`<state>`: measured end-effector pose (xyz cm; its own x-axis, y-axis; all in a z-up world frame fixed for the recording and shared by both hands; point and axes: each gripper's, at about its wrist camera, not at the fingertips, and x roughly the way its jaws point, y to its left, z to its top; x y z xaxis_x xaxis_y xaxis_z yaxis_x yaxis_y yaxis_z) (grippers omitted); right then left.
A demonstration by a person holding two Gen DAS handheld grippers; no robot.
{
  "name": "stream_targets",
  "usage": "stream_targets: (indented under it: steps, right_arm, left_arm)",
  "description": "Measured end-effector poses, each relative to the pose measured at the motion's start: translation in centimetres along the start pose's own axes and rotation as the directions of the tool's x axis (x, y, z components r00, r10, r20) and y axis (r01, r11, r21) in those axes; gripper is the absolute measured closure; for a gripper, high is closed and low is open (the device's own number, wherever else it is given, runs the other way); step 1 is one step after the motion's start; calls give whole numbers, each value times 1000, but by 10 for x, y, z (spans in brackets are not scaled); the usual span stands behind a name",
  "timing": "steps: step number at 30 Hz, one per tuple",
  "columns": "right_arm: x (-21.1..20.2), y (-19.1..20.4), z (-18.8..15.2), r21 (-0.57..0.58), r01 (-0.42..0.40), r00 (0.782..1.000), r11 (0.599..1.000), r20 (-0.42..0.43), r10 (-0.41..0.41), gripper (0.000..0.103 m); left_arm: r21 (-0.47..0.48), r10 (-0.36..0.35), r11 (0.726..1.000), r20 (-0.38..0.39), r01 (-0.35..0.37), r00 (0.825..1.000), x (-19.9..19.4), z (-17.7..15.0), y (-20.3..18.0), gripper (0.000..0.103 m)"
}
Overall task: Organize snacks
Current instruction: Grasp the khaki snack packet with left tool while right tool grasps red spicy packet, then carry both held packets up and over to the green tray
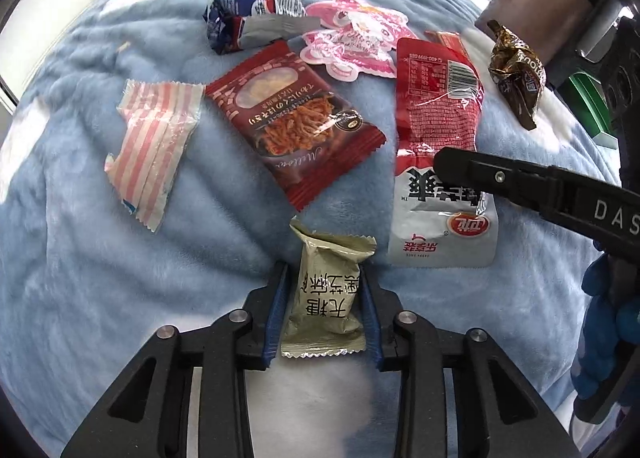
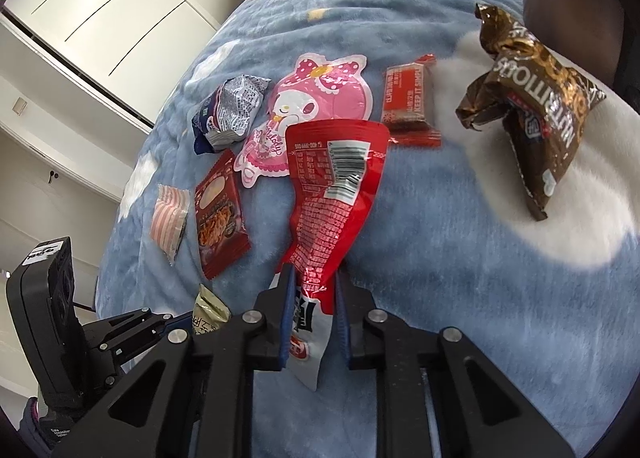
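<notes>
Black linkage bars and blue finger pads fill the bottom of each view. Between the left gripper's [image 1: 324, 310] pads sits an olive-green foil pillow packet [image 1: 325, 298], matte, with crimped zigzag ends and black Chinese print; the pads press its two long sides, and its long axis runs straight away from the camera along the fingers.

Over to the right, the right gripper [image 2: 312, 298] pinches a glossy red-and-white plastic snack bag [image 2: 336, 193] near its white end. That bag is long and crinkled; its red barcode end points away from the gripper, partly lifted and twisted above the fleece.

Everything lies on a soft, fuzzy blue blanket [image 1: 80, 258] with white cloud patches. Beyond the green packet lie a flat dark-red sachet [image 1: 294, 121] picturing shredded strips, set diagonally, and a pink-and-white striped translucent wrapper [image 1: 154, 145] to its left. Farther off are a crumpled navy-and-silver foil bag [image 1: 252, 13], a die-cut pink cartoon-rabbit pouch [image 2: 316, 105] and a small red-brown bar wrapper [image 2: 408, 97]. A crumpled shiny brown foil bag [image 2: 532, 105] rests on a white patch, well apart to the right.
</notes>
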<state>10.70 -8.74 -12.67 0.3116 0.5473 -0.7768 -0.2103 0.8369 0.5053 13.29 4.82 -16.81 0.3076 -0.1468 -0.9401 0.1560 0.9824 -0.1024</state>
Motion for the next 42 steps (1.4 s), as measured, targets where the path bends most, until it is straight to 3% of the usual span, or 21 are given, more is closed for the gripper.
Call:
stream_targets:
  steps: [2, 7, 21, 28, 42]
  right_arm:
    - [-2, 1, 0, -4, -3, 1000, 1000, 7, 4, 103]
    - [-9, 5, 1, -12, -8, 1000, 1000, 17, 8, 103]
    - [-53, 4, -7, 11, -24, 998, 1000, 58, 24, 103]
    - [-91, 5, -17, 23, -15, 996, 1000, 88, 13, 103]
    - [-179, -17, -54, 66, 31, 984, 997, 175, -42, 103]
  left_arm:
    - [-9, 1, 1000, 4, -1, 1000, -3, 0, 0, 85]
    - [-23, -6, 1000, 28, 6, 1000, -35, -11, 16, 86]
    - [-88, 36, 996, 113, -26, 993, -106, -19, 1, 86]
    - [-109, 46, 994, 146, -30, 988, -142, -47, -1, 86]
    - [-81, 64, 995, 169, -51, 984, -174, -63, -39, 86]
